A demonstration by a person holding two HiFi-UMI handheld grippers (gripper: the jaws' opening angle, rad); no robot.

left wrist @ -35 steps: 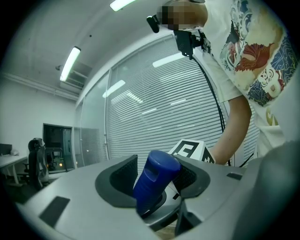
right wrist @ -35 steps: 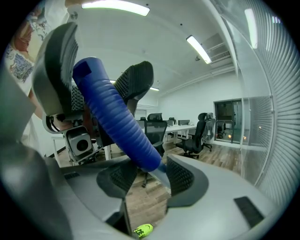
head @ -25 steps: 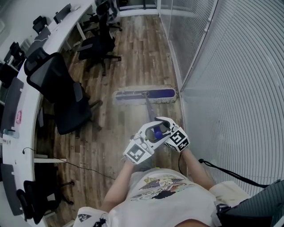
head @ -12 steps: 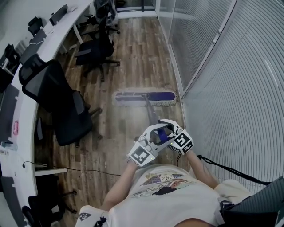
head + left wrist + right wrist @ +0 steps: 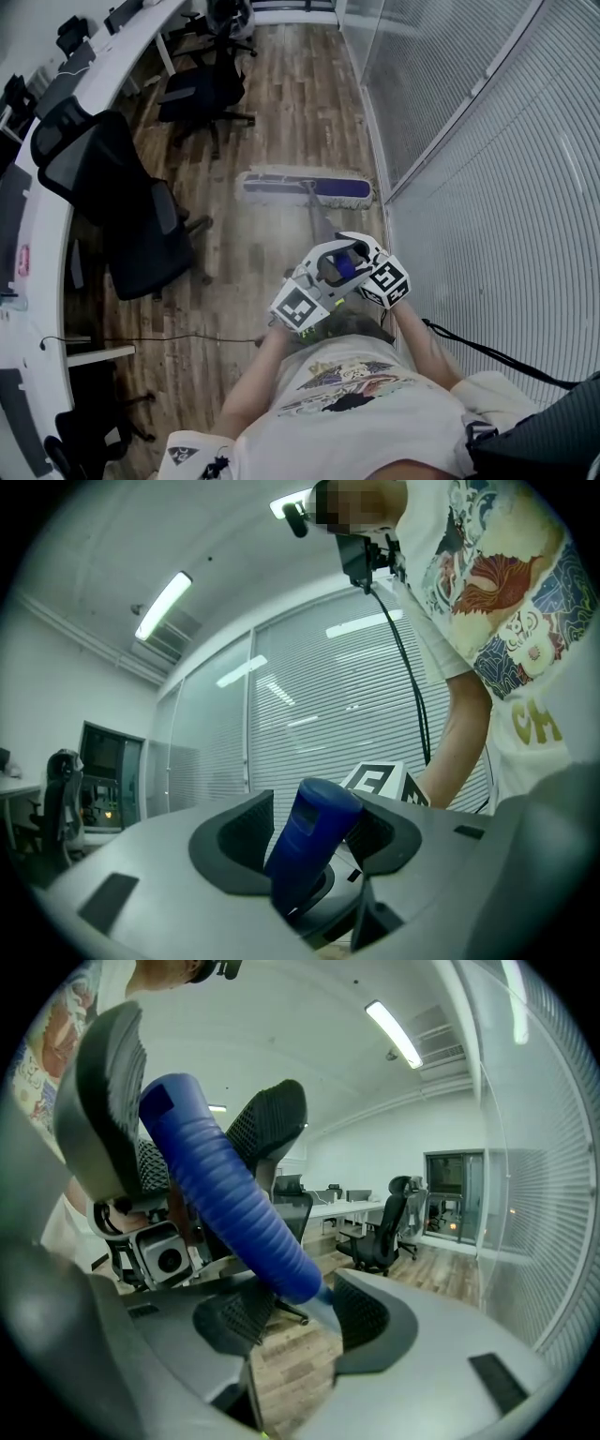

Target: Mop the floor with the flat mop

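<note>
The wood-plank floor [image 5: 281, 103] runs as an aisle between a curved white bench [image 5: 89, 89] with black office chairs [image 5: 127, 220] and a glass partition with blinds [image 5: 487, 169]. The flat mop head [image 5: 305, 187] lies flat across the floor, its right end near the partition base. The left gripper [image 5: 309, 834] is clamped on the top end of the blue mop handle [image 5: 225, 1194]. The right gripper [image 5: 298, 1302] is clamped lower on it. Compared with one second earlier, the mop head lies farther up the aisle and both grips are unchanged.

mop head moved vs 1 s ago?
Yes. The mop head has slid forward, up the picture, farther beyond the near office chair.
</note>
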